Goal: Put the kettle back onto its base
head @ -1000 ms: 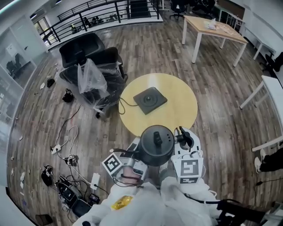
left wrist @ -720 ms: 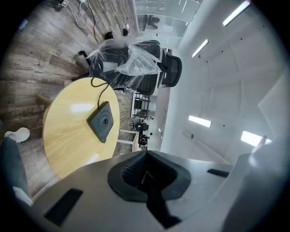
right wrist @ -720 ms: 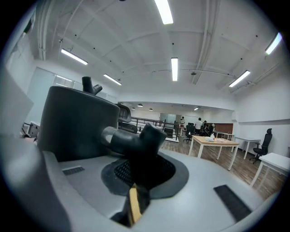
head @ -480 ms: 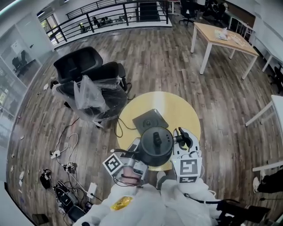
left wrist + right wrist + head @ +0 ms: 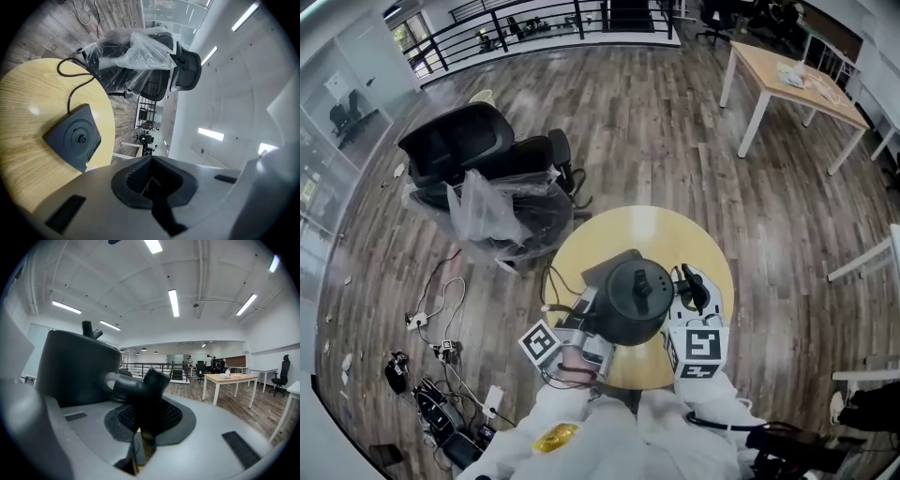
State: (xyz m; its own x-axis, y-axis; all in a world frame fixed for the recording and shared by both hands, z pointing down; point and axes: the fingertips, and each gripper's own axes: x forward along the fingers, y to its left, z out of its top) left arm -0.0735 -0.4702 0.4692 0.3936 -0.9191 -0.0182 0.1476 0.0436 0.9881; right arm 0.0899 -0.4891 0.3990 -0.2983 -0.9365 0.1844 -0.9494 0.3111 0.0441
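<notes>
The black kettle point(image 5: 633, 302) hangs in the air over the near side of the round yellow table point(image 5: 675, 234). My right gripper point(image 5: 686, 289) is shut on its handle point(image 5: 133, 385), with the kettle body point(image 5: 75, 366) just left of the jaws. The dark square base point(image 5: 605, 264) lies on the table, its near part hidden behind the kettle in the head view. In the left gripper view the base point(image 5: 75, 138) shows whole, ahead and to the left. My left gripper point(image 5: 586, 314) sits beside the kettle's left side, and its jaws point(image 5: 150, 180) are shut with nothing between them.
The base's black cord point(image 5: 75, 84) runs off the table's left edge. Black office chairs under a plastic bag point(image 5: 487, 202) stand close to the table's left. Cables and plugs point(image 5: 441, 319) litter the floor at left. A wooden desk point(image 5: 797, 80) stands far right.
The table and base have drawn nearer in the head view. The kettle, still in my right gripper, now overlaps the base's near edge. Both grippers keep their hold.
</notes>
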